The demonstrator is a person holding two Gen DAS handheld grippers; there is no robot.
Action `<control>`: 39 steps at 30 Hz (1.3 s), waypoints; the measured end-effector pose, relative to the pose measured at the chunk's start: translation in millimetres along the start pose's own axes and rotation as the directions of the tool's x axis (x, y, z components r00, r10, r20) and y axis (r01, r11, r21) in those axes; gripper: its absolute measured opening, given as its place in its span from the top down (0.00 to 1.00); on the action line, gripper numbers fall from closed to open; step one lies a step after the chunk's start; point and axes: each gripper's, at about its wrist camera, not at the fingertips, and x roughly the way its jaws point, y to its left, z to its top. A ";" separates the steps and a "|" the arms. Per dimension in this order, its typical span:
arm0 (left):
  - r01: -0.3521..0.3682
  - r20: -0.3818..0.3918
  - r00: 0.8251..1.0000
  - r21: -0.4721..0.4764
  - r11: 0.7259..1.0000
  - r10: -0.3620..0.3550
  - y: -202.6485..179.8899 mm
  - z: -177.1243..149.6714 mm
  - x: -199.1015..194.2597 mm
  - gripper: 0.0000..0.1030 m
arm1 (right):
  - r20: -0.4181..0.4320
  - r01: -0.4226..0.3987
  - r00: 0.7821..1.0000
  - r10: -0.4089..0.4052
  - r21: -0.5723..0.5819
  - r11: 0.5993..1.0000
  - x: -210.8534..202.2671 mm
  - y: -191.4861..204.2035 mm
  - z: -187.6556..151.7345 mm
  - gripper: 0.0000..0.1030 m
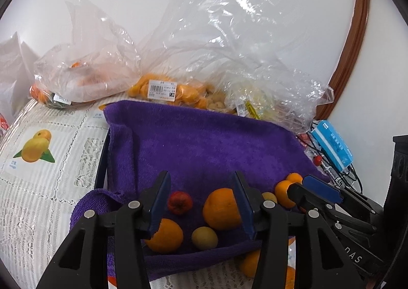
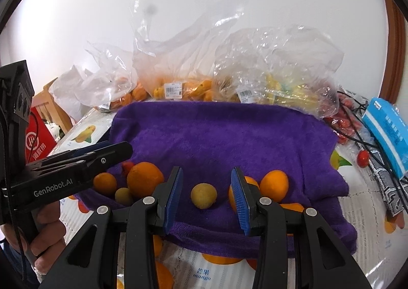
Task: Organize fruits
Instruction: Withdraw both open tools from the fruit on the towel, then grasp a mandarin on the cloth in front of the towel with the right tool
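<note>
Loose oranges (image 1: 221,208) on purple towel (image 1: 204,141); bagged oranges (image 1: 165,90) behind.

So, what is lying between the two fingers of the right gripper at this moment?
In the right wrist view, a small yellow-green fruit lies on the purple towel between the right gripper fingers. The pads stand apart from it, not touching.

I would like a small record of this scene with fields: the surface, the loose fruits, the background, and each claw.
surface: purple towel on a fruit-print tablecloth
loose fruits: large orange, smaller orange, red fruit, yellow-green fruit
background: clear plastic bags of fruit, blue box
left claw: open, nothing gripped, red fruit and large orange lie between its fingers
right claw: open, yellow-green fruit lies between its fingers, untouched
</note>
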 end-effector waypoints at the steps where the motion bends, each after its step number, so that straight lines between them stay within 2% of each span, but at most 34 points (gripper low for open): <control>1: 0.001 0.005 1.000 0.000 1.000 -0.001 -0.6 -0.1 -1.6 0.53 | 0.007 0.000 1.000 0.000 0.006 1.000 -2.4 -0.4 0.1 0.61; 8: -0.005 0.059 0.998 0.018 1.000 0.003 -7.3 -2.9 -13.7 0.41 | 0.062 0.052 0.997 -0.053 0.019 0.998 -19.5 3.6 -6.4 0.61; 10: -0.017 0.070 0.997 0.025 1.000 0.015 -8.6 -5.5 -16.2 0.40 | 0.059 0.048 0.997 -0.049 0.025 0.999 -25.7 5.8 -9.4 0.61; 14: -0.028 0.056 0.998 0.009 1.000 0.027 -4.7 -11.4 -19.2 0.40 | 0.025 0.063 0.998 -0.064 0.036 0.997 -38.4 11.5 -14.3 0.61; 20: -0.039 0.074 0.996 -0.036 0.999 0.041 11.3 -19.7 -34.4 0.40 | -0.033 0.044 0.999 -0.042 0.041 0.998 -55.2 22.1 -30.6 0.61; 23: -0.064 0.059 0.996 -0.054 0.996 0.067 20.7 -26.7 -38.4 0.40 | -0.051 0.024 0.998 -0.021 0.055 0.998 -60.4 28.8 -42.8 0.61; 26: -0.076 0.050 0.996 -0.073 0.994 0.080 28.9 -32.9 -44.5 0.40 | -0.076 0.014 0.997 -0.008 0.072 0.997 -58.9 36.3 -54.5 0.57; 32: -0.082 0.040 0.996 -0.087 0.993 0.085 38.1 -48.1 -63.0 0.40 | -0.122 0.005 0.993 0.005 0.081 0.997 -49.1 46.9 -73.3 0.54; 39: -0.090 0.026 0.995 -0.043 0.995 0.091 29.8 -58.4 -64.6 0.40 | -0.155 0.032 0.988 -0.022 0.063 0.998 -35.1 53.8 -80.9 0.54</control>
